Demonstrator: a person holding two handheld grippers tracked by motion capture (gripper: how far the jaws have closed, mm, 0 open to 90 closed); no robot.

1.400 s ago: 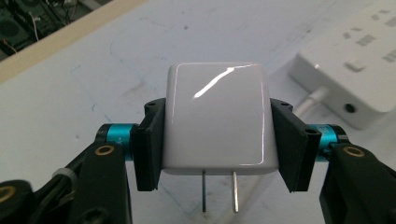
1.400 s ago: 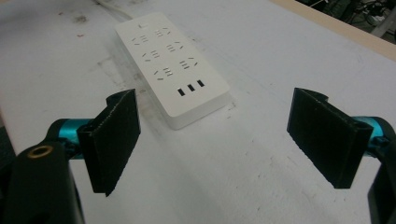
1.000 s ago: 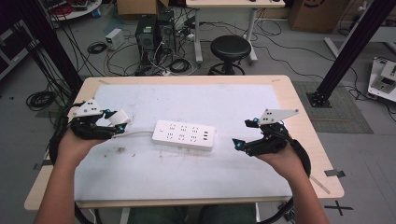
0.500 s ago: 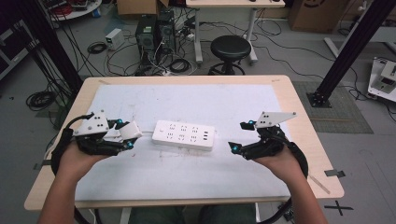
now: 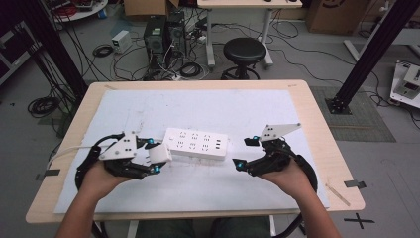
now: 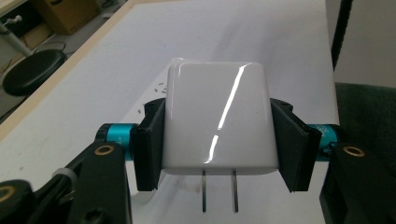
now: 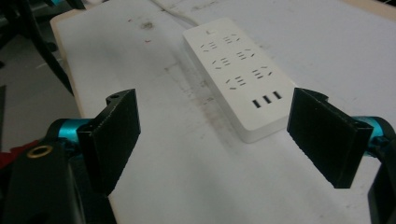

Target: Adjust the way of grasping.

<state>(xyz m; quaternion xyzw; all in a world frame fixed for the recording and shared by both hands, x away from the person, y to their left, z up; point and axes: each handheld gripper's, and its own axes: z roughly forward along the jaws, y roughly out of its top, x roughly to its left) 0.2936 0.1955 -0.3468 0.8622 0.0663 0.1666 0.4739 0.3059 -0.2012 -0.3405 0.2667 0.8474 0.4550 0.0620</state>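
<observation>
Glossy white plastic two-prong charger block [image 6: 218, 123] clamped in left gripper [image 5: 154, 157], unplugged; white rectangular power strip [image 5: 196, 144] waiting; right gripper [image 5: 242, 152] fingers wide, empty.

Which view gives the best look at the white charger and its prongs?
The left gripper view: the charger sits clamped between the black jaws, both prongs plain. In the high view it is a small white block at the left gripper, near the power strip.

I am seeing the power strip [image 5: 196, 143] lying mid-table [image 5: 307, 119], my left claw [image 5: 154, 157] holding the charger [image 5: 159, 155] just beside its left end, my right claw [image 5: 245, 152] sitting right of it.
</observation>
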